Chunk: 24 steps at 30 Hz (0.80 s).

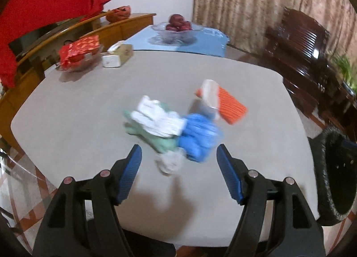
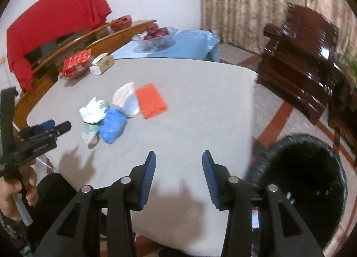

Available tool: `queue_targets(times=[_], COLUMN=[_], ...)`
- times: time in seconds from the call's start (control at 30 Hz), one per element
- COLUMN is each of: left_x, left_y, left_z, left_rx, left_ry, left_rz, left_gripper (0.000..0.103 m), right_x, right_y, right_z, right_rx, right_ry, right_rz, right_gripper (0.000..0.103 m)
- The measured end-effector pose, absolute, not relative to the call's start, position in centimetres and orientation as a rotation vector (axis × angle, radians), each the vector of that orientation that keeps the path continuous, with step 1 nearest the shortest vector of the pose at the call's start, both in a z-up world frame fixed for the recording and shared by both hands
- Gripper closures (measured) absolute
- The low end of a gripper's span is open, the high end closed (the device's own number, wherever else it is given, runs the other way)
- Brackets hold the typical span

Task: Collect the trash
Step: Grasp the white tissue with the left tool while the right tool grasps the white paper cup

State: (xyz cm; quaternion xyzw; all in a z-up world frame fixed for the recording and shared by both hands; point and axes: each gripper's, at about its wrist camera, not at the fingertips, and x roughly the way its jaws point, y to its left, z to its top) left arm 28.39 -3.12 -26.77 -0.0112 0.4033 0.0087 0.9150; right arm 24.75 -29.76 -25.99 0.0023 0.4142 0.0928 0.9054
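Note:
A blurred trash pile lies mid-table in the left wrist view: white crumpled paper [image 1: 158,118], a green scrap [image 1: 160,143], a blue bag [image 1: 198,136], a small grey wad [image 1: 170,163], a white cup [image 1: 208,94] and an orange ribbed pack [image 1: 232,107]. My left gripper [image 1: 178,147] hovers open just short of the pile, its pads touching nothing. My right gripper [image 2: 179,154] is open and empty over bare table, right of the blue bag [image 2: 112,126] and orange pack [image 2: 150,100]. A black-lined bin [image 2: 308,178] stands off the table's right edge.
A red packet in a glass dish [image 1: 78,53] and a tissue box [image 1: 118,55] sit at the far left of the table. A fruit bowl [image 1: 178,27] stands on a blue cloth behind. A dark wooden chair [image 2: 301,62] is at the right. A hand [image 2: 13,190] holds the left gripper.

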Motion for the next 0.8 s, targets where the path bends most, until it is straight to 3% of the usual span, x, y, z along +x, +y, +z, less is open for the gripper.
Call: queue_targets(times=[0.4,0.8], left_x=[32.4,38.0], left_y=[0.5,0.9], left_z=[-30.8,-34.9], left_rx=[-0.010,-0.003], left_ry=[0.860,0.906], left_rz=[-0.071,-0.106], left_gripper=[0.035,0.035], right_x=[29.7,34.8], right_y=[-20.8,-18.1], right_z=[-29.5,-31.0], right_rx=[-0.020,-0.045], right_ry=[0.879,0.896], right_rz=[0.214,0.224], right_gripper=[0.059,0.059])
